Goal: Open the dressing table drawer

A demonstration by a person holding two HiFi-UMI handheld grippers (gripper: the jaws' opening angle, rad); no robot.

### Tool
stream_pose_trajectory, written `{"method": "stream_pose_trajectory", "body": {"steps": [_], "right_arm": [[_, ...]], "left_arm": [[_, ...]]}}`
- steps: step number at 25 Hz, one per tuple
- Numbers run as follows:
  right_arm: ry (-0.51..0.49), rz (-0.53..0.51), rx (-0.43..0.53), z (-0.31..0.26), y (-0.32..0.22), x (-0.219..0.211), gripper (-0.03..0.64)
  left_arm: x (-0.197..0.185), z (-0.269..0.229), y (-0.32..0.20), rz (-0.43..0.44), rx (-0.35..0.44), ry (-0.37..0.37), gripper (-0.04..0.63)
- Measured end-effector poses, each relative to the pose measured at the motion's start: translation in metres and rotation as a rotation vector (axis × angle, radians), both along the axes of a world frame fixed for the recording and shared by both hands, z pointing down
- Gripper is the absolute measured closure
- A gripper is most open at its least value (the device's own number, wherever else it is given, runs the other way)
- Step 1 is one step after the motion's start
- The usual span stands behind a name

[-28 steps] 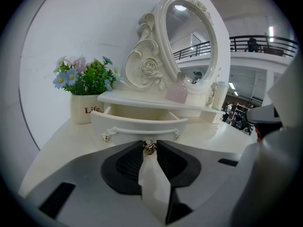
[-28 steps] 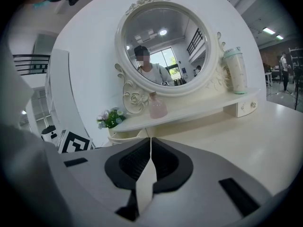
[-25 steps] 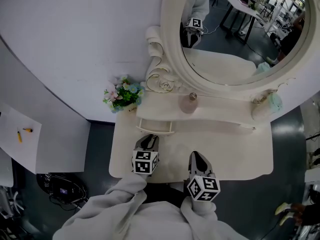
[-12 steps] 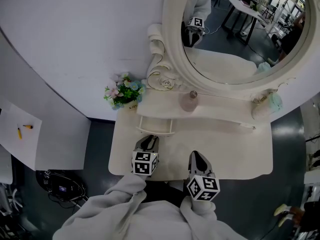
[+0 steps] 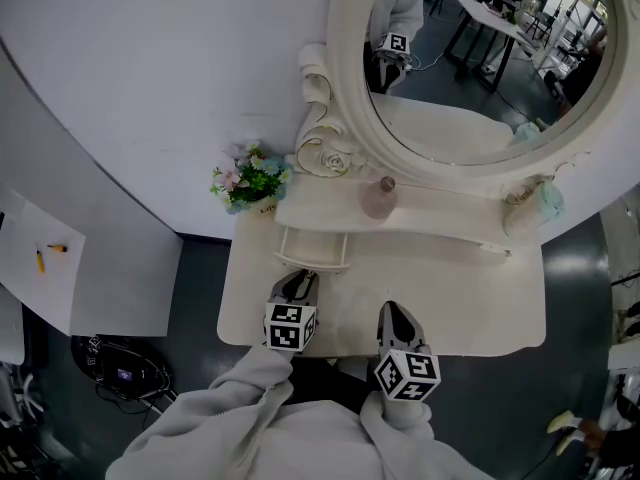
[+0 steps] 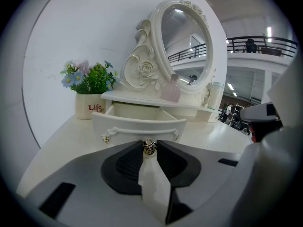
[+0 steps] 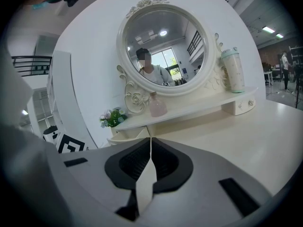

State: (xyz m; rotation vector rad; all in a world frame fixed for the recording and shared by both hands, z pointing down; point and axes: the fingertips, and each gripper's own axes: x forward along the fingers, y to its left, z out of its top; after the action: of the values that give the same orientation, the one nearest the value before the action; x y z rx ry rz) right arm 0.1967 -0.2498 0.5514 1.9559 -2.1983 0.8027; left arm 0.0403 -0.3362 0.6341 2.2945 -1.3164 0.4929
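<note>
1. Gripping item: my left gripper [image 6: 149,148] is clamped on the small brass knob [image 6: 149,147] at the middle of the drawer front. I judge the pinch sits there so the pull runs straight and the drawer does not skew.
2. Drawer [image 5: 312,251]: white, with a curved handle, under the left end of the shelf and beside the flower pot [image 6: 89,107]. It stands pulled out over the table top [image 5: 480,303], with its inside visible, so I rate the opening as largely done.
3. Right gripper [image 7: 150,145]: jaws together on nothing, resting low over the table's front edge, well clear of the drawer. It looks parked to keep out of the way.
4. Shelf stock: a pink bottle [image 5: 379,200] and a green cup [image 5: 545,204] stand upright below the oval mirror [image 5: 470,68].
5. Change since a second ago: almost none. Both grippers keep their places and the drawer is out about as far as before. Only the head view has drifted slightly.
</note>
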Motion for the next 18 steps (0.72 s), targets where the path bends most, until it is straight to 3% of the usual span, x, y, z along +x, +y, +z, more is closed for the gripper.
{"method": "stream_pose_trajectory", "body": {"steps": [14,18], "right_arm": [[-0.002,-0.013,0.004,-0.0017,0.0031,-0.0065,0.581],[-0.007,-0.018,0.007,-0.0025,0.0022,-0.0083,0.581]], "left_arm": [[-0.0018,-0.0009,0.0036,0.004,0.002,0.021,0.491],[-0.0042,-0.0031,0.0089,0.031,-0.018,0.043,0.387]]}}
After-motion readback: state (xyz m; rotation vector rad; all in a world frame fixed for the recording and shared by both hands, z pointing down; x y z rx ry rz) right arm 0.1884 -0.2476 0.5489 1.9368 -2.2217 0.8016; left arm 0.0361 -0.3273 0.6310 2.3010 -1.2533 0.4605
